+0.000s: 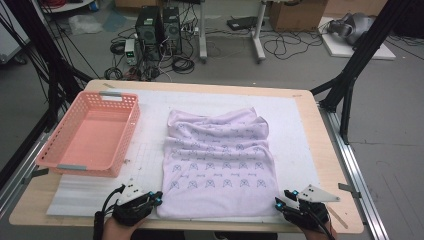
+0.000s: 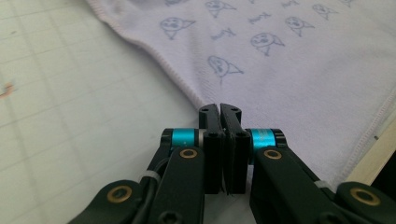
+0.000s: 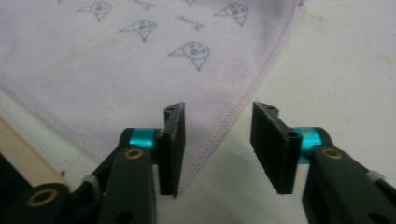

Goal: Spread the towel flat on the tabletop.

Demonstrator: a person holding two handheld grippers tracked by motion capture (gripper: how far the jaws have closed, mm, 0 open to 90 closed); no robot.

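Two near corners of the towel (image 1: pixel 220 165) are addressed: left gripper (image 2: pixel 219 109) clenched on its corner, right gripper (image 3: pixel 217 140) released, to be closed next.

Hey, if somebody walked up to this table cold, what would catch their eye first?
Probably the pale lilac cloth with small blue prints, spread flat mid-table on a white mat. Next, the empty pink basket at the table's left. Then the two tools at the cloth's near corners: the left tool has its jaws together at the corner's tip, though a grip on the fabric can't be made out, while the right tool is open with the corner's hem between its jaws.
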